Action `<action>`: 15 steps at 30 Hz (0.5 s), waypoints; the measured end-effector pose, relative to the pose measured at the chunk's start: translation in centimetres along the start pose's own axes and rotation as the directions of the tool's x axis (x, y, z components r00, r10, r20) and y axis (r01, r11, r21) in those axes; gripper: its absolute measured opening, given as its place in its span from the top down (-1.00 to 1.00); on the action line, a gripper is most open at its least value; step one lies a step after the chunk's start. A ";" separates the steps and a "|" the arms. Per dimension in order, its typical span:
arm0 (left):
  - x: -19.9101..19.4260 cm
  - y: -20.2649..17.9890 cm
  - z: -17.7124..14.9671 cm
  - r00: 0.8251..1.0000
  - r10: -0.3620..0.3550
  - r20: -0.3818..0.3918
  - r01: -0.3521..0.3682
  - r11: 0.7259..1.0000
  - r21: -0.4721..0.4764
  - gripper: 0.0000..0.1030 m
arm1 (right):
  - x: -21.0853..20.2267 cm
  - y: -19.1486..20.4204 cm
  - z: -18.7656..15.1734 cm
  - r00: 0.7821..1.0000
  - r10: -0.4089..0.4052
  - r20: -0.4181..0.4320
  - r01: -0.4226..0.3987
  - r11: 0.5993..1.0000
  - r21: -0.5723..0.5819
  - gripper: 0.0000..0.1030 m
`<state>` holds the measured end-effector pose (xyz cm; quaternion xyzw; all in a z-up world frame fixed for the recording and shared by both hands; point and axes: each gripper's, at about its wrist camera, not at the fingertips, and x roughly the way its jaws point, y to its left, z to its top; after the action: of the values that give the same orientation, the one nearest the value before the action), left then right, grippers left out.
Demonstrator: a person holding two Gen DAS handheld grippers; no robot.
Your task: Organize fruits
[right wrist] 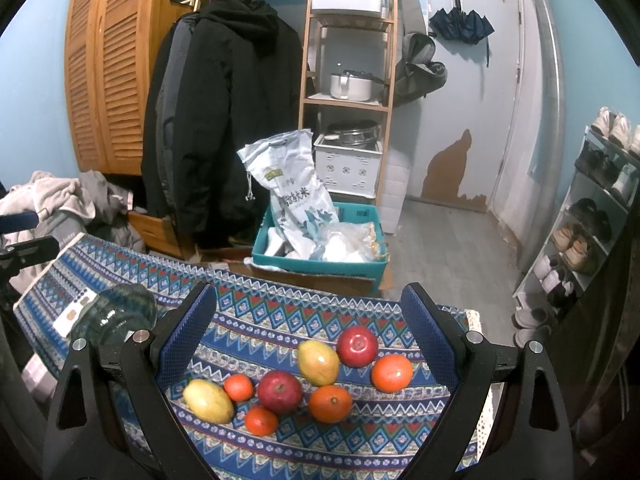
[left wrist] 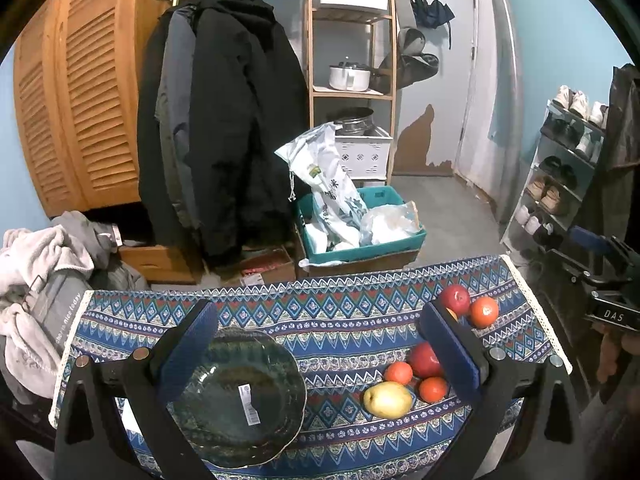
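Several fruits lie loose on the patterned cloth: two red apples, two yellow mangoes and several oranges. A dark green glass plate sits on the table's left side; it also shows in the right wrist view. My left gripper is open and empty above the table, with the plate by its left finger and the fruits by its right finger. My right gripper is open and empty, hovering over the fruits.
Beyond the table's far edge stand a teal crate with a rice bag, a wooden shelf with pots, and hanging black coats. A shoe rack is at the right. Piled clothes lie at the left.
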<state>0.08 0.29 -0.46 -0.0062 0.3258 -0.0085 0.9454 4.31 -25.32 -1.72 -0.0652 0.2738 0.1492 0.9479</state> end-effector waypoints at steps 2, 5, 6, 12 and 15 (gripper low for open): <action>0.0 0.0 0.0 1.000 0.000 0.000 0.000 1.000 0.001 -0.99 | 0.0 0.0 0.0 1.000 -0.001 -0.001 0.001 1.000 -0.002 -0.79; 0.0 0.0 0.0 1.000 -0.002 -0.002 0.002 1.000 -0.001 -0.99 | -0.1 -0.1 0.0 1.000 -0.002 -0.002 0.002 1.000 -0.002 -0.79; 0.0 0.1 0.0 1.000 -0.003 -0.003 0.003 1.000 -0.001 -0.99 | -0.1 -0.1 0.0 1.000 -0.001 -0.002 0.001 1.000 -0.001 -0.79; 0.1 0.0 0.0 1.000 -0.003 -0.003 0.003 1.000 -0.001 -0.99 | 0.0 -0.1 -0.1 1.000 -0.003 -0.003 0.003 1.000 -0.002 -0.79; 0.1 0.0 0.0 1.000 -0.004 -0.004 0.004 1.000 -0.002 -0.99 | 0.0 -0.1 -0.1 1.000 -0.003 -0.003 0.003 1.000 -0.002 -0.79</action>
<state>0.14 0.29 -0.48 -0.0078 0.3276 -0.0100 0.9447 4.28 -25.46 -1.76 -0.0668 0.2750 0.1480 0.9476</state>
